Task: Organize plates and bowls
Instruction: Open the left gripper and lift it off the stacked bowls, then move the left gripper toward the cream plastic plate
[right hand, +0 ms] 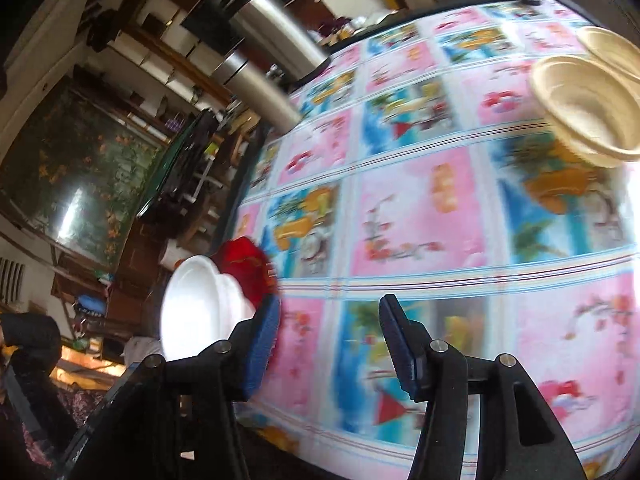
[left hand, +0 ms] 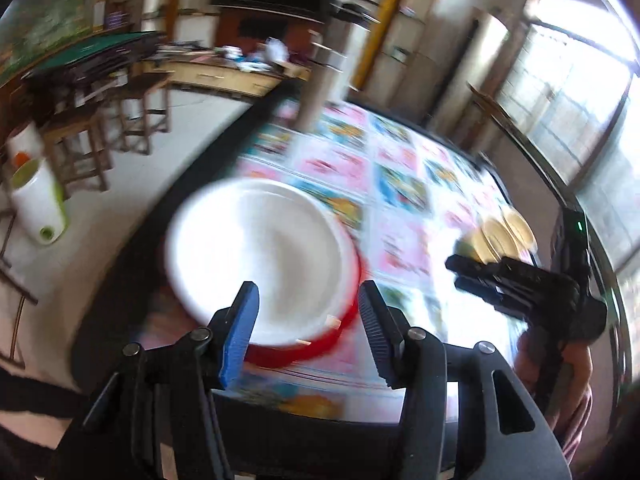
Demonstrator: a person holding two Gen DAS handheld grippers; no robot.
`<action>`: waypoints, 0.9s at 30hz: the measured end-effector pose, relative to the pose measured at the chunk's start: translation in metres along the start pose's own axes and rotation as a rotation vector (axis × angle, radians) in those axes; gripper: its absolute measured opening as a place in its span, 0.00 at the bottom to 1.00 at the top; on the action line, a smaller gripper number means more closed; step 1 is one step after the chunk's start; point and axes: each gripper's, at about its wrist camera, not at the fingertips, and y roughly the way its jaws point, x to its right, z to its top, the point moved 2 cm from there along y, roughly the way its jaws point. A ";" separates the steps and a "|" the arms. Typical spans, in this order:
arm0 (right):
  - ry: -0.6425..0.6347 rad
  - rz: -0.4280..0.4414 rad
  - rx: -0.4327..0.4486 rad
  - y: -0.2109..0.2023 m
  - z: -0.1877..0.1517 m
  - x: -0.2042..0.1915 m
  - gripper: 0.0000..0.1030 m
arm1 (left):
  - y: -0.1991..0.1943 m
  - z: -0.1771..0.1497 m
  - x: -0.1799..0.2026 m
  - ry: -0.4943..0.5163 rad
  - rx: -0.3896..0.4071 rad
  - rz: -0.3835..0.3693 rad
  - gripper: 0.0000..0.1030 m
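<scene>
Both grippers, left (left hand: 308, 312) and right (right hand: 328, 336), gaping wide, gripping nothing; hovering over patterned tablecloth (right hand: 420, 208), white bowl (left hand: 260, 264) sitting near.

White plate (left hand: 256, 256), red bowl (left hand: 320, 340), cream bowls (right hand: 588, 108), pink-blue, seemingly floral, checked tablecloth (right hand: 420, 208)

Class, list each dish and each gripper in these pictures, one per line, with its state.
white bowl: upright, empty, sitting on the red plate.
red plate: flat on the tablecloth, under the bowl.
cream bowls: two, overlapping, tilted, empty.
left gripper: open, holding nothing.
right gripper: open, holding nothing.
</scene>
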 end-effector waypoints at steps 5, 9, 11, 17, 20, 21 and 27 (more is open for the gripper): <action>0.051 -0.082 0.082 -0.040 0.005 0.066 0.57 | 0.041 -0.016 0.078 0.149 -0.123 -0.080 0.50; 0.090 -0.169 0.153 -0.072 0.016 0.119 0.60 | 0.081 -0.031 0.132 0.219 -0.244 -0.136 0.54; 0.104 -0.208 0.182 -0.084 0.024 0.139 0.62 | 0.099 -0.033 0.154 0.234 -0.300 -0.150 0.54; 0.201 -0.264 0.264 -0.117 0.072 0.202 0.62 | 0.147 0.002 0.203 0.201 -0.368 -0.184 0.54; 0.252 -0.277 0.296 -0.123 0.102 0.226 0.63 | 0.169 0.035 0.227 0.176 -0.351 -0.193 0.54; 0.265 -0.284 0.296 -0.123 0.109 0.231 0.63 | 0.179 0.048 0.234 0.161 -0.346 -0.194 0.54; 0.352 -0.276 0.256 -0.093 0.149 0.262 0.63 | 0.239 0.093 0.269 0.093 -0.345 -0.199 0.56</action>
